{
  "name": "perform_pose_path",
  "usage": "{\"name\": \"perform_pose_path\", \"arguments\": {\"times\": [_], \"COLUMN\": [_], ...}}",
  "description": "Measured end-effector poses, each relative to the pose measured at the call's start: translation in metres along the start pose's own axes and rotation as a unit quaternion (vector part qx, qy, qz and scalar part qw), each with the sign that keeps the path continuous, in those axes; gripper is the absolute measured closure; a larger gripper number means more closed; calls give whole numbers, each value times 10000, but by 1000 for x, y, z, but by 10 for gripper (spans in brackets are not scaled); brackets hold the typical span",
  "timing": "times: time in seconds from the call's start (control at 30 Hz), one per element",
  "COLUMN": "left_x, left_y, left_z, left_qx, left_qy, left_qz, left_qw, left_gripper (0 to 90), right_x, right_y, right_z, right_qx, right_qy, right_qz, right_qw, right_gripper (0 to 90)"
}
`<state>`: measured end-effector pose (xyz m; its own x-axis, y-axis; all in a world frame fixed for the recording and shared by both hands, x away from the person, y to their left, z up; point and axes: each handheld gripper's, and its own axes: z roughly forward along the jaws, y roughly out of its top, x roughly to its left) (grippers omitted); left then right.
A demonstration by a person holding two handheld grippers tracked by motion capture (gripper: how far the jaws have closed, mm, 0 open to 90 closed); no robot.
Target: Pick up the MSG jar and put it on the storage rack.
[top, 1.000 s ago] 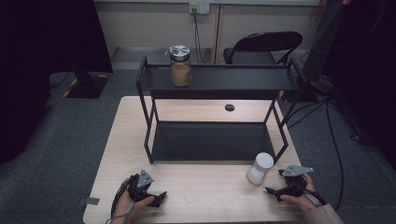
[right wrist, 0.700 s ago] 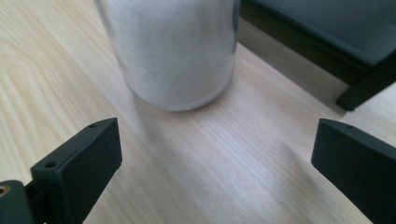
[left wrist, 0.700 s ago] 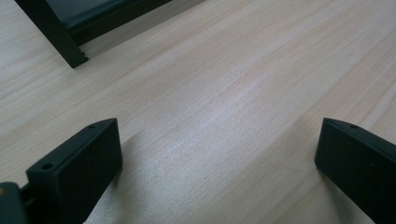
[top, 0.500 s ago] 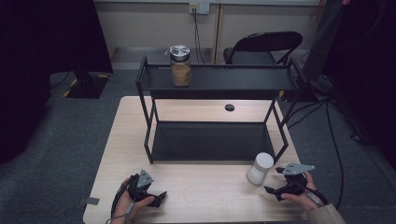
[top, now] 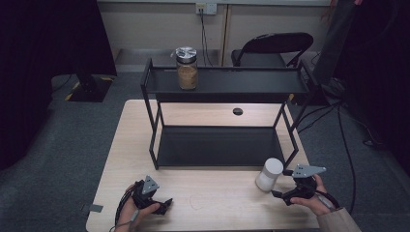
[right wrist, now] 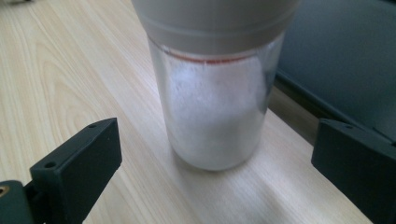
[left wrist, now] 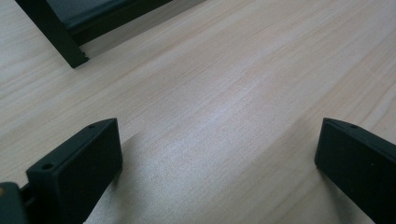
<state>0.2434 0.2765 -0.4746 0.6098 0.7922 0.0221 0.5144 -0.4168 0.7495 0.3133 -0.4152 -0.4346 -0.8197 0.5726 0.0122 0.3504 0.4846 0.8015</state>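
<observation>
A: Start on your left. How does your left gripper (top: 164,205) stand?

B: Your jaws are spread wide, released, with nothing between them. In the left gripper view only bare table (left wrist: 224,93) lies in the gap, and a foot of the black rack (left wrist: 58,39) stands well ahead of the left jaw.

A: And moving across to the right?

B: Your right gripper (right wrist: 212,186) is released too, jaws wide apart. The white-lidded jar (right wrist: 215,93) stands upright on the table just ahead of the gap, centred between the two jaws but touching neither. White powder fills its clear body.

A: What lies behind the jar?

B: The rack's dark lower shelf (right wrist: 345,60), past your right jaw. From the high view, the jar (top: 269,175) sits just beside the rack's front right leg, and a second jar (top: 186,67) with brown contents stands on the top shelf, well apart from both grippers.
</observation>
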Motion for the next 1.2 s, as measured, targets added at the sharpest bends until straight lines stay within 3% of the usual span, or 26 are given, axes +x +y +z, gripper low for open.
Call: {"name": "perform_pose_path", "arguments": {"times": [0.5,0.67,0.87,1.07,1.2], "left_x": [0,0,0,0,0], "left_y": [0,0,0,0,0], "left_z": [0,0,0,0,0], "left_qx": [-1,-2,-2,-1,-2], "left_qy": [0,-1,0,0,-1], "left_qz": [-1,-2,-2,0,-1], "left_qw": [10000,10000,10000,10000,10000], "left_gripper": [0,0,0,0,0], "right_x": [-2,-2,-7,-9,-9], "right_y": [10,10,10,8,6], "right_z": [8,13,16,17,17], "right_qx": [-388,-511,-593,-625,-663], "right_qy": [87,3,105,161,174], "right_qz": [77,137,74,-25,-50], "right_qw": [9992,9986,9982,9979,9976], "right_gripper": [6,74,238,321,324]}}
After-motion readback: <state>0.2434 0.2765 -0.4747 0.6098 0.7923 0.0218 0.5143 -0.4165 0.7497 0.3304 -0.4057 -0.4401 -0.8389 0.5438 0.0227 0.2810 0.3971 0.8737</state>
